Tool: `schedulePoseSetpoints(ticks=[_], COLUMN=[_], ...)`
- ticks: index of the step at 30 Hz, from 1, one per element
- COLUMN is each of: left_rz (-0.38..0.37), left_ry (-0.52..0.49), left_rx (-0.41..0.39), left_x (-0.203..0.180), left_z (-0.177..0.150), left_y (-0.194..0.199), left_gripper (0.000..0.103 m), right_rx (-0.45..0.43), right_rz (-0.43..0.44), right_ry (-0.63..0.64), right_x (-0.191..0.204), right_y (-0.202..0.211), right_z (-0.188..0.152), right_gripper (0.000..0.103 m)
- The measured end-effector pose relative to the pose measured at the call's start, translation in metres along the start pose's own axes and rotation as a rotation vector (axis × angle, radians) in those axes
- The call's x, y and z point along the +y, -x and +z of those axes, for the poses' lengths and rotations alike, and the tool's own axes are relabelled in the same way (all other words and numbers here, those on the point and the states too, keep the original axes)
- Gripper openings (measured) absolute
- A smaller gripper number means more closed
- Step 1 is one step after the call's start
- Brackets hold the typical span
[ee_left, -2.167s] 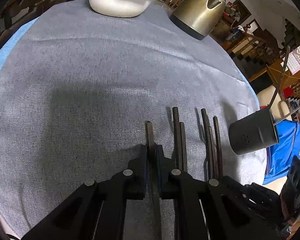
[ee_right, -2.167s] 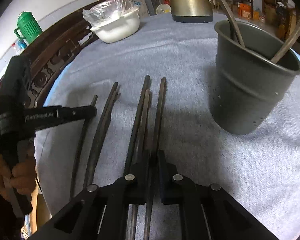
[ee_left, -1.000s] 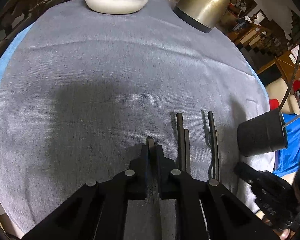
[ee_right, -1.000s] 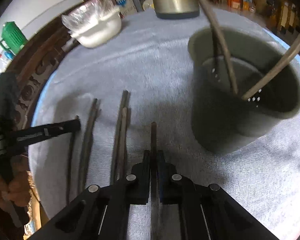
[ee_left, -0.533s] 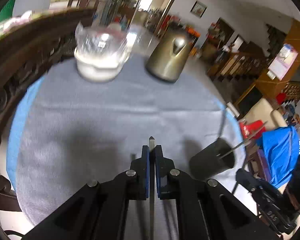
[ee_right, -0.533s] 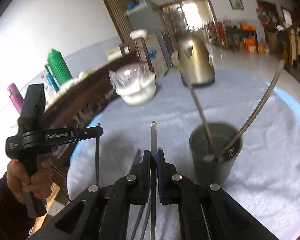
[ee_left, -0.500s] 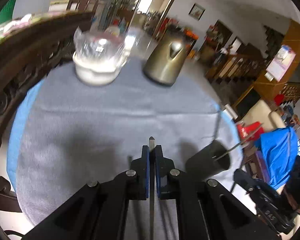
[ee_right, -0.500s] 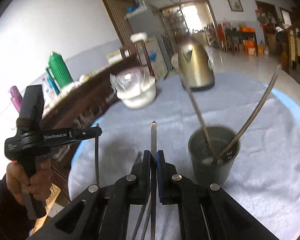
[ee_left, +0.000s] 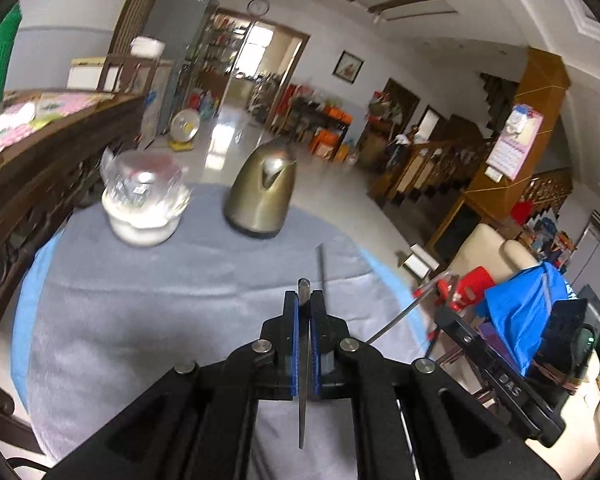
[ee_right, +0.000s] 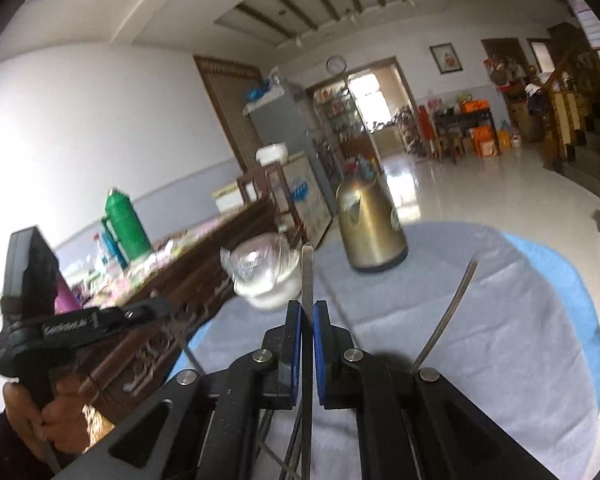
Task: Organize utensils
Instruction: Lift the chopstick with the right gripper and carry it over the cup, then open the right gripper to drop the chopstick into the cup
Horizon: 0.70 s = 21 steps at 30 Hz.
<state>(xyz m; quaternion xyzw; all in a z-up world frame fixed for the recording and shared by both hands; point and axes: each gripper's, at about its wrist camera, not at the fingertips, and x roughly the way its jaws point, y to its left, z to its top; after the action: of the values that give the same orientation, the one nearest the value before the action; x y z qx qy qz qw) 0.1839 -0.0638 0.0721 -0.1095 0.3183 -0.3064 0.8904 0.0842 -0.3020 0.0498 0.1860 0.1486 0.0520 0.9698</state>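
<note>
My left gripper (ee_left: 304,300) is shut on a dark chopstick (ee_left: 302,360), held high above the grey tablecloth (ee_left: 140,300). Its tip pokes out just past the pads. My right gripper (ee_right: 307,308) is shut on another dark chopstick (ee_right: 308,272), which points up and forward. Two utensil handles (ee_left: 321,264) (ee_left: 404,312) stick up beyond the left fingers. The holder under them is hidden. In the right wrist view one handle (ee_right: 448,312) rises on the right. The left gripper's body (ee_right: 72,328) shows at the left in a hand (ee_right: 40,412).
A brass-coloured kettle (ee_left: 262,196) and a white bowl (ee_left: 144,208) covered in clear plastic stand at the table's far side. A carved dark wooden bench (ee_right: 172,312) runs along the left edge, with a green thermos (ee_right: 122,228) beyond it. Several dark chopsticks (ee_right: 296,436) lie below my right gripper.
Both grippers have lifted off the table and tipped upward, each carrying its chopstick. The table has sunk low in both views, and the dark holder has dropped out of sight behind the fingers.
</note>
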Motion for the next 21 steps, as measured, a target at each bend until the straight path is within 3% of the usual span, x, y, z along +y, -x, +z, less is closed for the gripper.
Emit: schedulePoseSetpoints(ticks=[7, 12, 21], left_rz=[-0.052, -0.043, 0.023], left_ry=[-0.050, -0.079, -0.085], left_rx=[-0.100, -0.181, -0.196], left_x=[-0.037, -0.057, -0.065], left_z=[0.036, 0.056, 0.039], left_y=[0.013, 0.011, -0.040], left_gripper=[0.006, 0.006, 0.006], right_rx=[-0.155, -0.250, -0.327], right_rz=[-0.043, -0.091, -0.233], right_ry=[-0.021, -0.039, 0.055], right_x=[-0.011, -0.017, -0.016], right_y=[0.006, 0.003, -0.021], right_z=[0.035, 0.052, 0.050], right_gripper=[0.006, 0.006, 0.006])
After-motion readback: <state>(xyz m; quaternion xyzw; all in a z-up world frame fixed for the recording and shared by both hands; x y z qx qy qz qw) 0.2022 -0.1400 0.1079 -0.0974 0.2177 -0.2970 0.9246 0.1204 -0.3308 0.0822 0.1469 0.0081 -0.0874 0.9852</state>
